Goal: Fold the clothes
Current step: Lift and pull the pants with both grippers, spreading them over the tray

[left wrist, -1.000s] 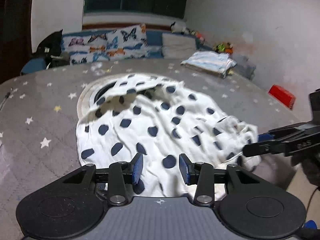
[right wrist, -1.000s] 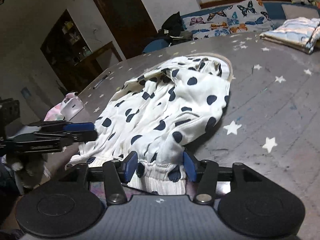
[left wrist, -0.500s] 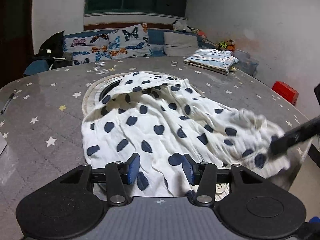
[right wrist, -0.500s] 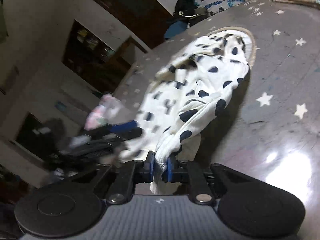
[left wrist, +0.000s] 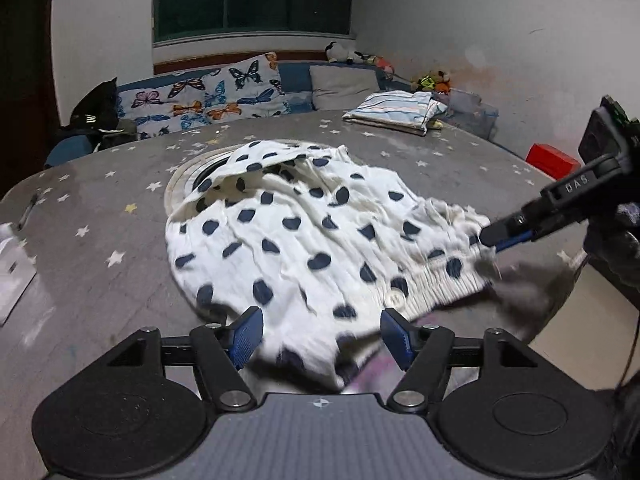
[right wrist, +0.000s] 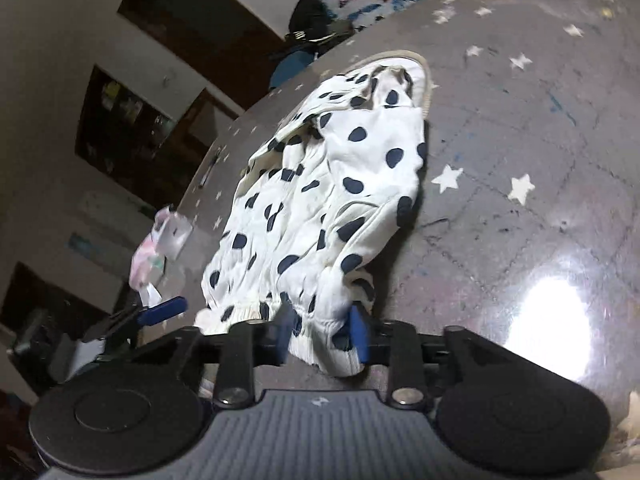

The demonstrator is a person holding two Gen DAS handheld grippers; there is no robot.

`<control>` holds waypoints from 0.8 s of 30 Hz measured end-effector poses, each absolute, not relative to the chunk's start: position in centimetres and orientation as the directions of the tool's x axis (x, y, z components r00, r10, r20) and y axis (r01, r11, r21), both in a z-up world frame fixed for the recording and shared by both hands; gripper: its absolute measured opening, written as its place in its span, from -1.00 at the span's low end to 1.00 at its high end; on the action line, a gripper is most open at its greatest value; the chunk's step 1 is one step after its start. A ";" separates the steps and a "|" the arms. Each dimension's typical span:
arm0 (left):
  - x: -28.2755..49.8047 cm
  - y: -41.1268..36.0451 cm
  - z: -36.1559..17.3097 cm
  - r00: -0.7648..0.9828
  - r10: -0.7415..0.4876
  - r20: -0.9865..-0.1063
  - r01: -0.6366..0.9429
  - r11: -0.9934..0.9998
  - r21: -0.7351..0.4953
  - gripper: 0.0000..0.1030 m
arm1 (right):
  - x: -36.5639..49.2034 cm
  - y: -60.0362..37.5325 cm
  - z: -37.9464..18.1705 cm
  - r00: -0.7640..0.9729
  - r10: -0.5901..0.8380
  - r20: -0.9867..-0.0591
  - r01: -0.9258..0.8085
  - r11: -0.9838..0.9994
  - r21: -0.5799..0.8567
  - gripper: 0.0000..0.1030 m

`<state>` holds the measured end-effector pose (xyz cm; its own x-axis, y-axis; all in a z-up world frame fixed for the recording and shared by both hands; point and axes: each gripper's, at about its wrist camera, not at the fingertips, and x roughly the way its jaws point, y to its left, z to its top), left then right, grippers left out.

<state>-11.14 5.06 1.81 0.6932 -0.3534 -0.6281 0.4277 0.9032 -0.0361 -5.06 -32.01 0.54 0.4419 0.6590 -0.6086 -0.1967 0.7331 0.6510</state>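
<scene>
At frame centre, the spotted garment (left wrist: 304,240) lies crumpled, unfolded. The left gripper (left wrist: 322,338) gapes wide, empty; the right gripper (right wrist: 320,334) is half-open around the waistband, grip uncertain.

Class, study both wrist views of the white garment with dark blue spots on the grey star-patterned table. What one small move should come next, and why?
Probably close the left gripper on the near hem of the white, dark-blue-spotted garment. Its jaws stand wide open with cloth between them, while the right gripper, jaws apart, straddles the elastic waistband; the garment lies rumpled on the grey star-patterned table, so both ends need holding before spreading.
</scene>
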 end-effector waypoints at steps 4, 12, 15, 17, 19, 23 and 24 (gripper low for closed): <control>-11.8 4.7 1.1 0.676 -0.341 -0.653 0.393 0.917 -0.071 0.30 | -5.8 -31.1 0.6 0.439 0.632 -0.638 -0.234 0.766 0.599 -0.19; -10.6 5.0 0.0 0.683 -0.271 -0.679 0.267 0.957 -0.114 -0.66 | -6.1 -30.5 0.2 0.442 0.642 -0.627 -0.253 0.759 0.599 -0.67; -10.8 5.6 0.8 0.700 -0.256 -0.667 0.270 0.959 -0.084 -0.86 | -6.3 -30.6 1.0 0.471 0.640 -0.608 -0.263 0.759 0.595 -0.83; -11.3 5.9 1.5 0.716 -0.248 -0.653 0.285 0.957 -0.051 -0.88 | -6.5 -30.7 1.9 0.493 0.637 -0.592 -0.273 0.760 0.590 -0.84; -11.8 6.2 2.2 0.726 -0.247 -0.642 0.305 0.952 -0.021 -0.88 | -6.8 -31.1 2.9 0.515 0.643 -0.567 -0.282 0.751 0.596 -0.85; -12.8 6.1 3.0 0.719 -0.269 -0.641 0.363 0.932 0.017 -0.89 | -7.1 -31.3 4.3 0.531 0.646 -0.547 -0.302 0.748 0.591 -0.85; -12.9 6.0 3.0 0.713 -0.275 -0.645 0.377 0.926 0.022 -0.89 | -7.1 -31.2 4.1 0.524 0.642 -0.560 -0.302 0.755 0.582 -0.85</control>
<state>-12.91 6.04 2.96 0.7133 -0.2752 -0.6445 0.3774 0.9258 0.0224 -7.08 -31.18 4.08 0.5245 0.6417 -0.5595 -0.3025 0.7547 0.5821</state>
